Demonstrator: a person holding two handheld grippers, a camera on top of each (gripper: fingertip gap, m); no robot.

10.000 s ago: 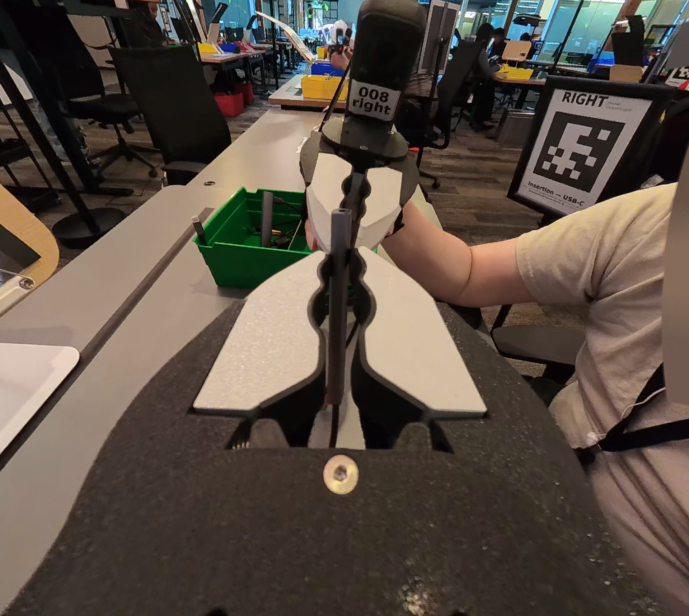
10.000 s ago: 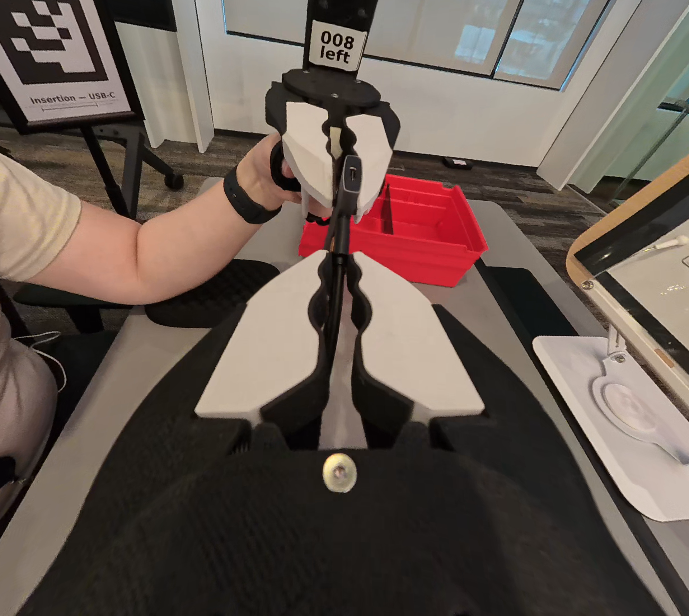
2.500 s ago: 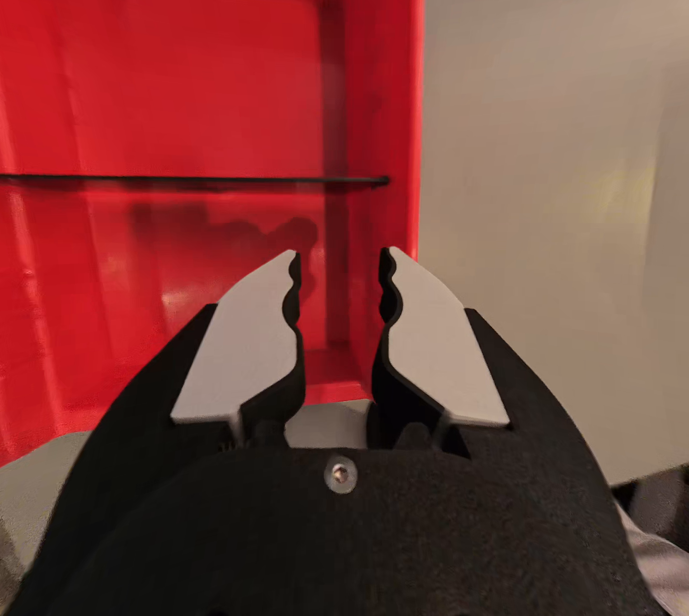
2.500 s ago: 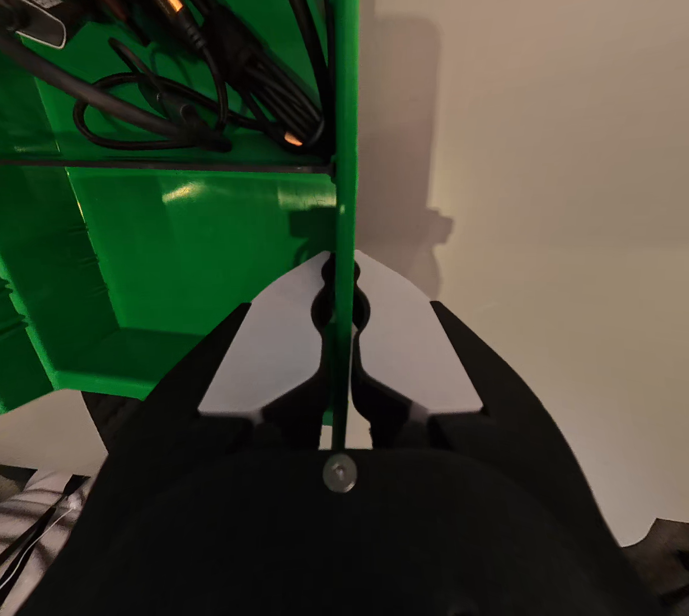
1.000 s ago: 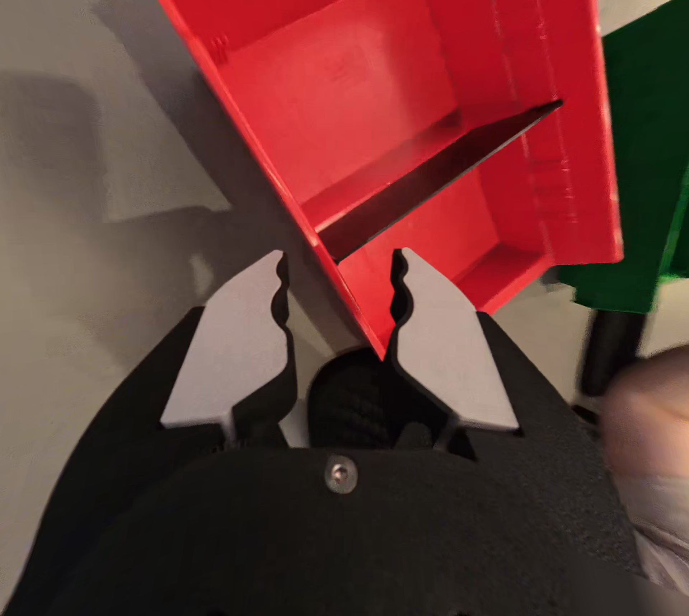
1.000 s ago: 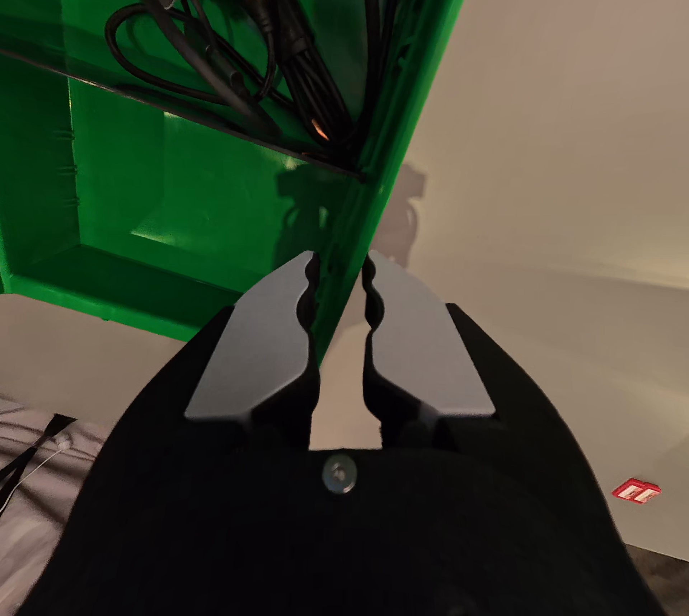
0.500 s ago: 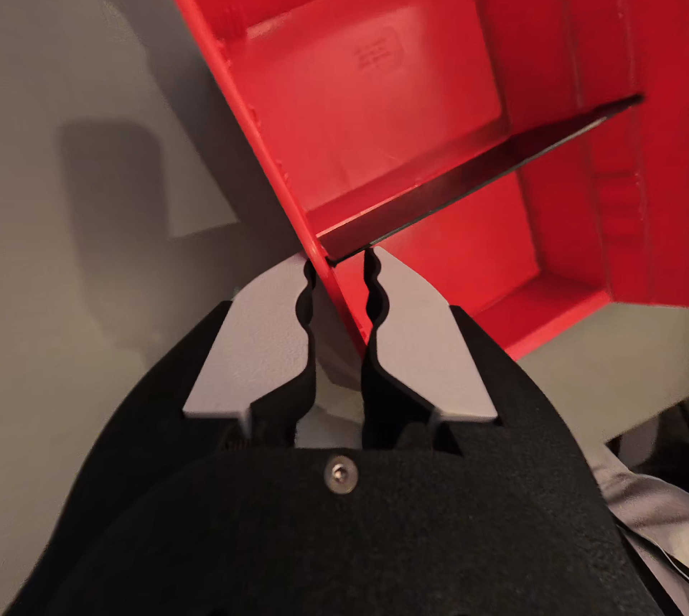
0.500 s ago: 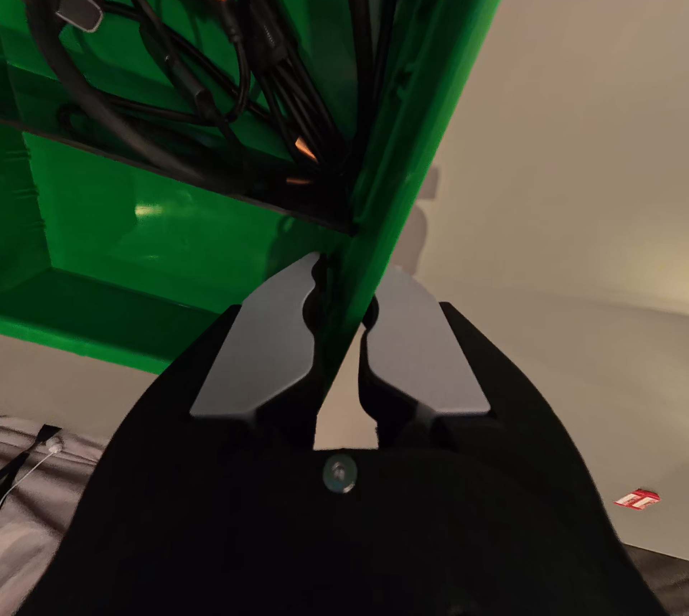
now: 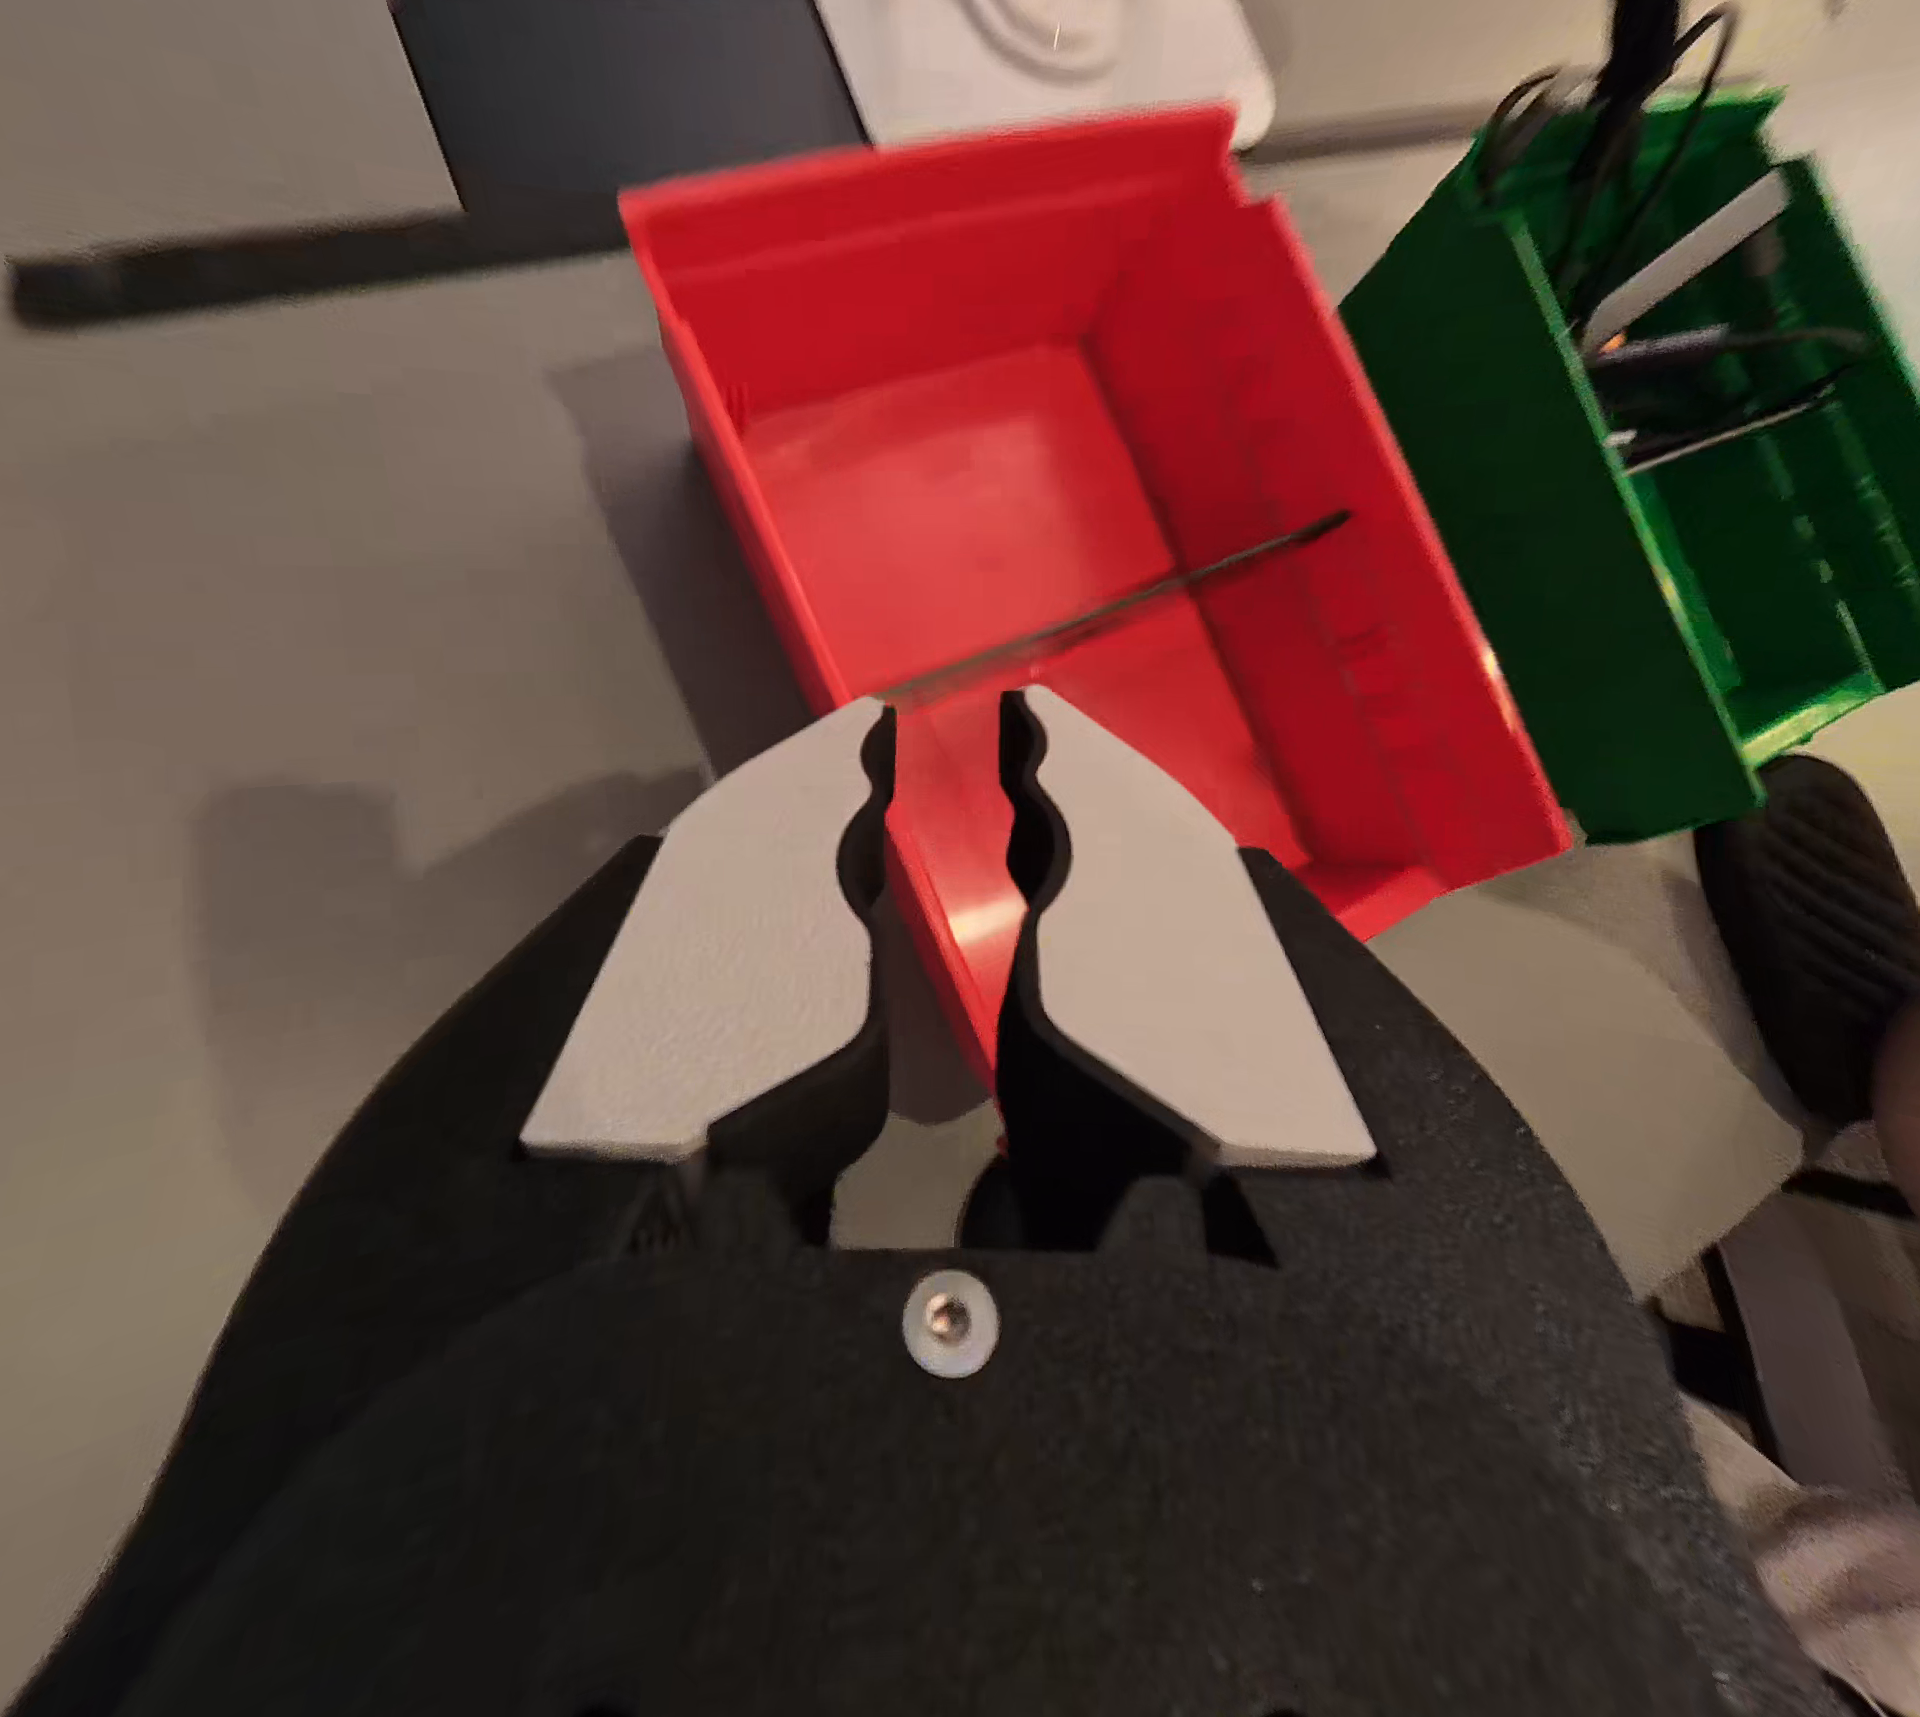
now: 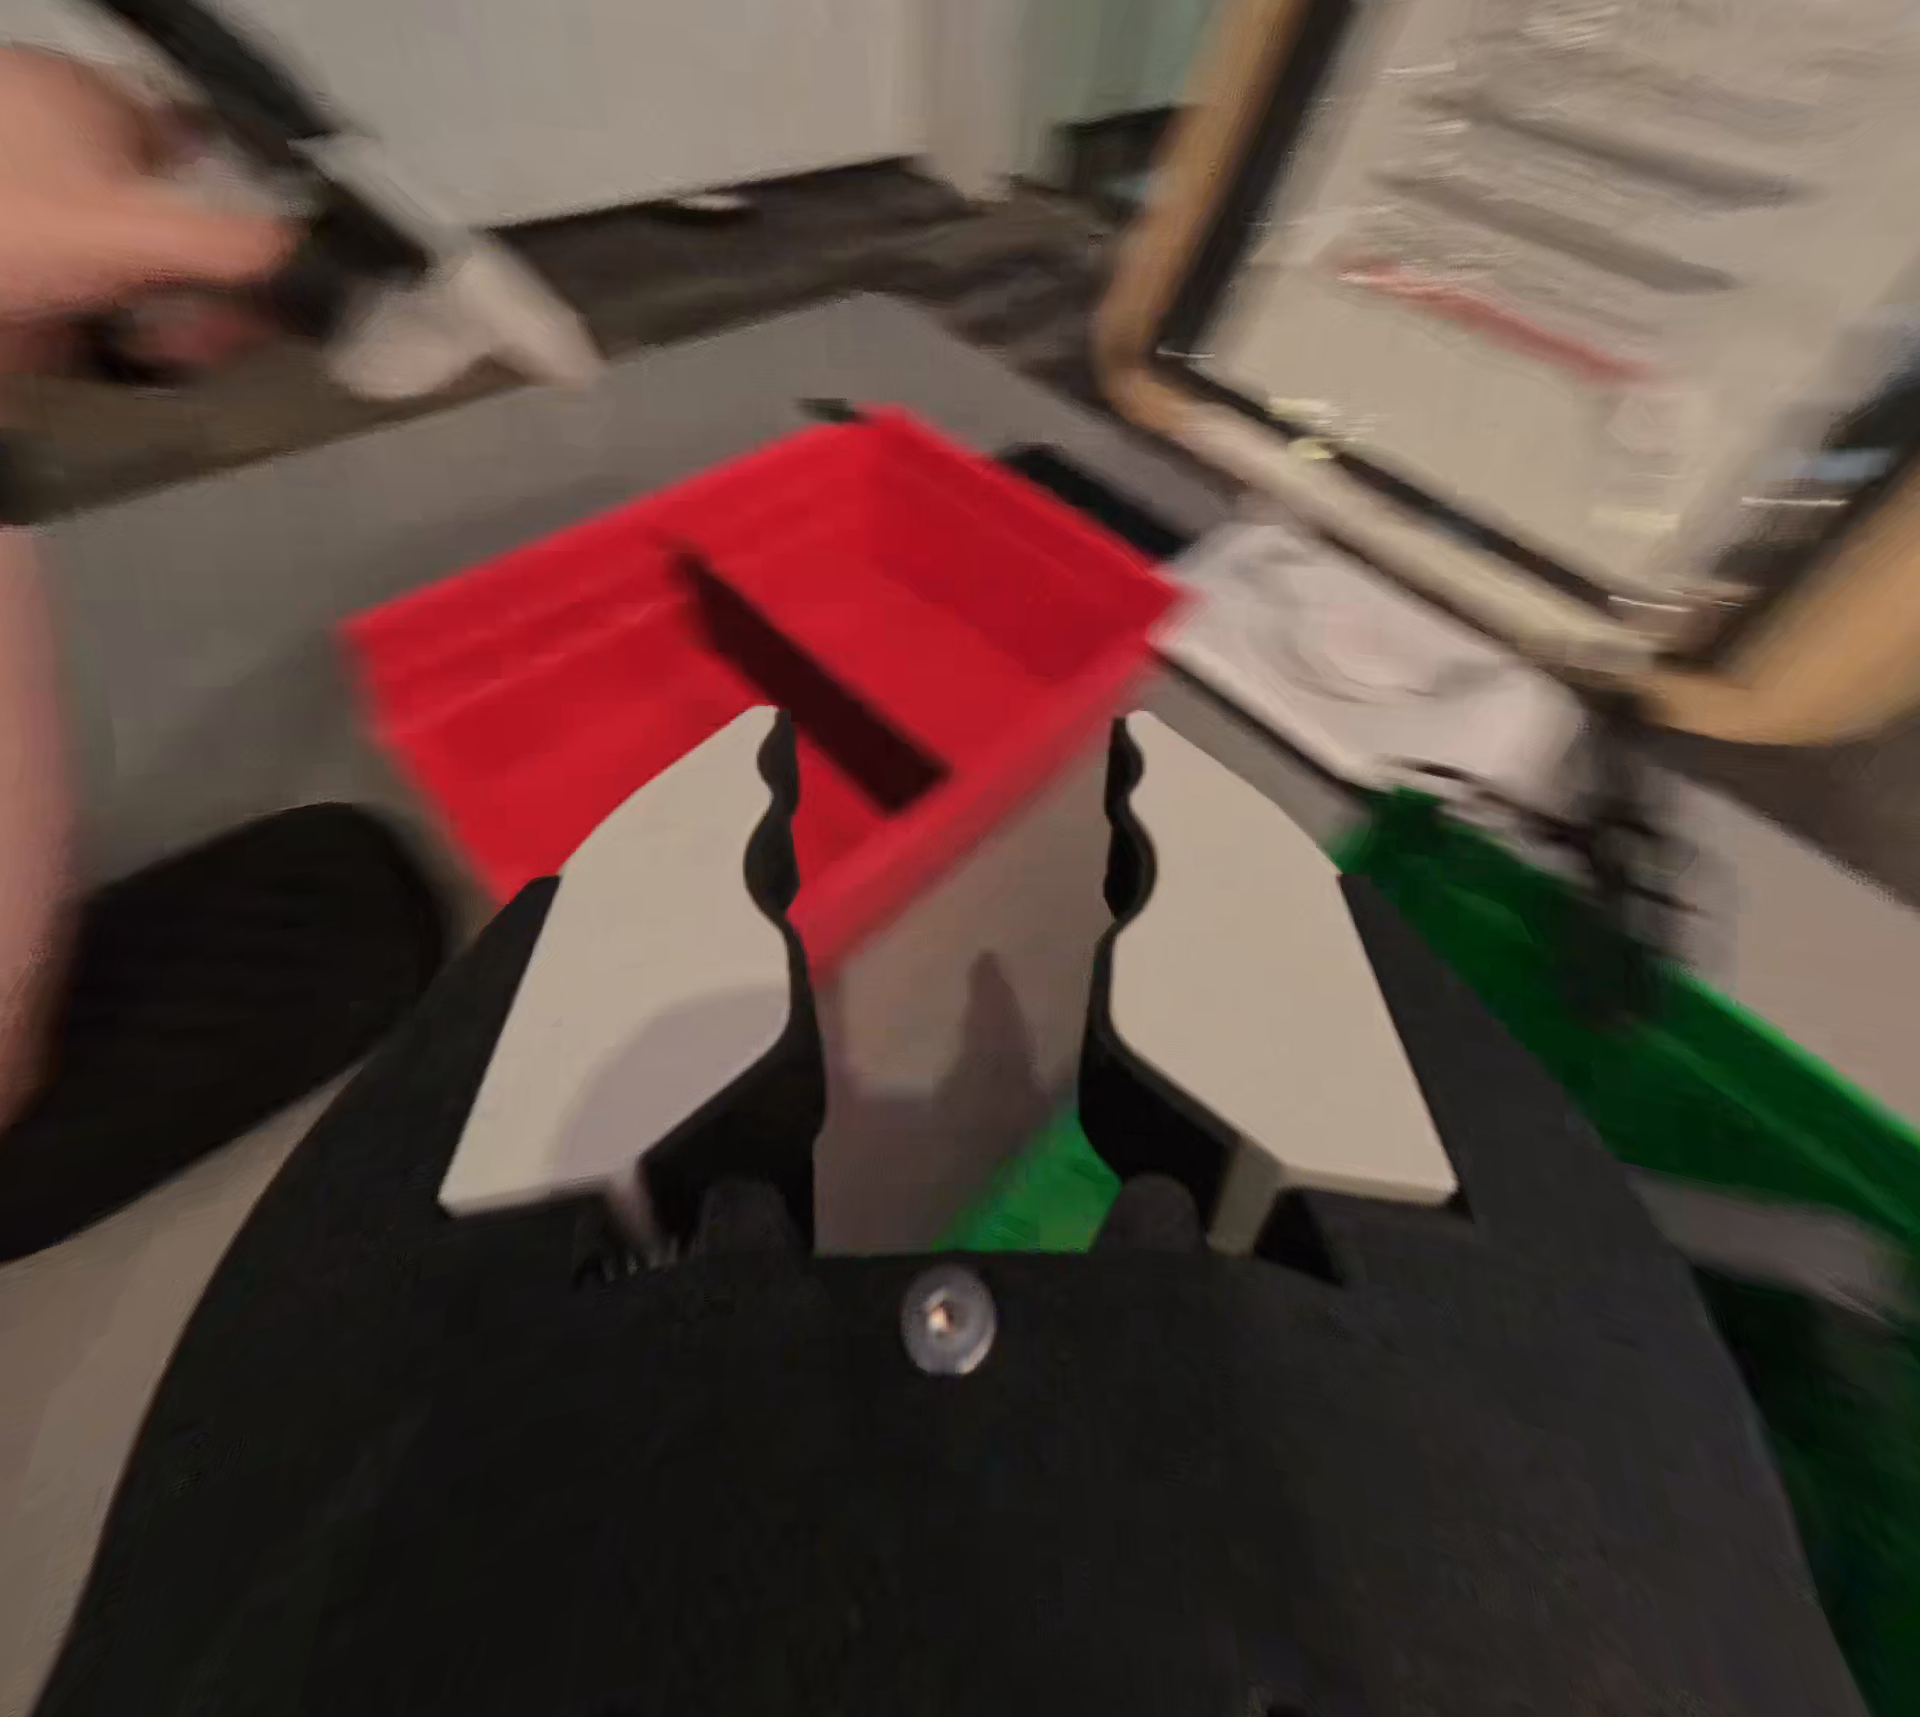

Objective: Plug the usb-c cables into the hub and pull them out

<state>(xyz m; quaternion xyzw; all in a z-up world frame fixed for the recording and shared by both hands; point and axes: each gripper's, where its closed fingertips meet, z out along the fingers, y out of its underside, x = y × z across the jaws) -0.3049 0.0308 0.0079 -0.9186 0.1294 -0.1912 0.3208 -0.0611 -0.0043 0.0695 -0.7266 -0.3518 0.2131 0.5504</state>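
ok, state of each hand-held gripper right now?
Left hand-held gripper: narrowed around the near side wall of the red bin; clamped or not, cannot tell.
Right hand-held gripper: open, holding nothing.

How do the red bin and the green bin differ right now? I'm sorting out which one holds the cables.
The red bin shows a bare floor in both compartments; the green bin has black cables and a grey bar sticking out of its far end. The left tool straddles the red bin's near wall; nothing grips the green bin. Both are open plastic bins with a thin dark divider, side by side on the grey table.
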